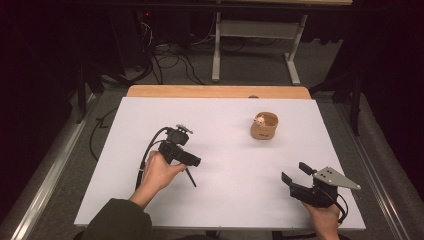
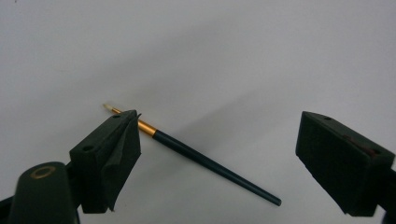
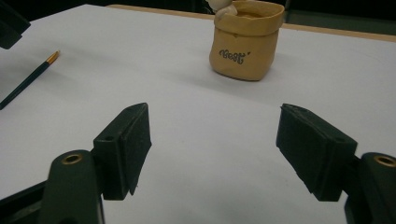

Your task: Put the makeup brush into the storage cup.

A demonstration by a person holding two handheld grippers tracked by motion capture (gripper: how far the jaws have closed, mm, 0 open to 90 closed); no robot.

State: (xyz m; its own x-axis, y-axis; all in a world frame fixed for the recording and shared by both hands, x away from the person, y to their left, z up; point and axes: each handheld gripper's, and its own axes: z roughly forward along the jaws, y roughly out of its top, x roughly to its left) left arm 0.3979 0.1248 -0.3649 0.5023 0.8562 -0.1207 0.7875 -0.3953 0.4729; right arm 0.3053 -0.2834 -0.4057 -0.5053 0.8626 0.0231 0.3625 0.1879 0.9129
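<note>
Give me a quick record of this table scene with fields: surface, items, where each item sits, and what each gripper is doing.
surface: white tabletop
items: thin dark-handled paintbrush with gold ferrule; tan sack-shaped ceramic pot with a small pale figure on its rim
brush position: lying flat, between the left gripper's jaws
pot position: upright, far right of the table centre
left gripper: jaws open, straddling the brush
right gripper: jaws open, holding nothing, facing the pot

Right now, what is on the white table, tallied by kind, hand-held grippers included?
Thin dark-handled paintbrush with gold ferrule: 1
Tan sack-shaped ceramic pot with small pale figurine at its rim: 1
Black hand-held grippers, left and right, both open: 2
Total: 4
</note>
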